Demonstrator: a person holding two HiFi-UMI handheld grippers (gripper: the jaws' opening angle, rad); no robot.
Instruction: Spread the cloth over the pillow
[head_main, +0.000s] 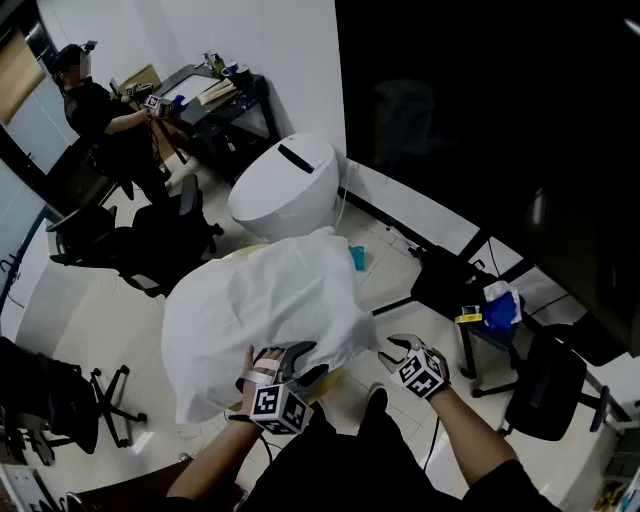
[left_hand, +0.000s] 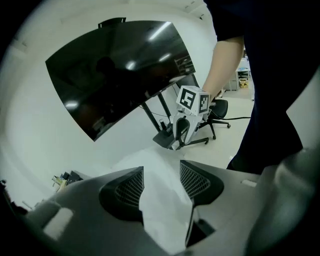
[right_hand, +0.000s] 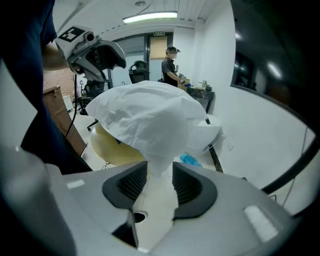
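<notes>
A white cloth lies bunched over a pale yellow pillow, and covers most of it. My left gripper is at the cloth's near edge. In the left gripper view its jaws stand apart with the cloth lying between them, and the pads do not press on it. My right gripper is just right of the cloth's near right corner. In the right gripper view a hanging tip of the cloth dips between the open jaws, with floor showing through the gap.
A white rounded bin stands behind the pillow, with a teal item on the floor beside it. Black office chairs are at the left, and a black stool and a small stand with a blue item at the right. A person works at a far desk.
</notes>
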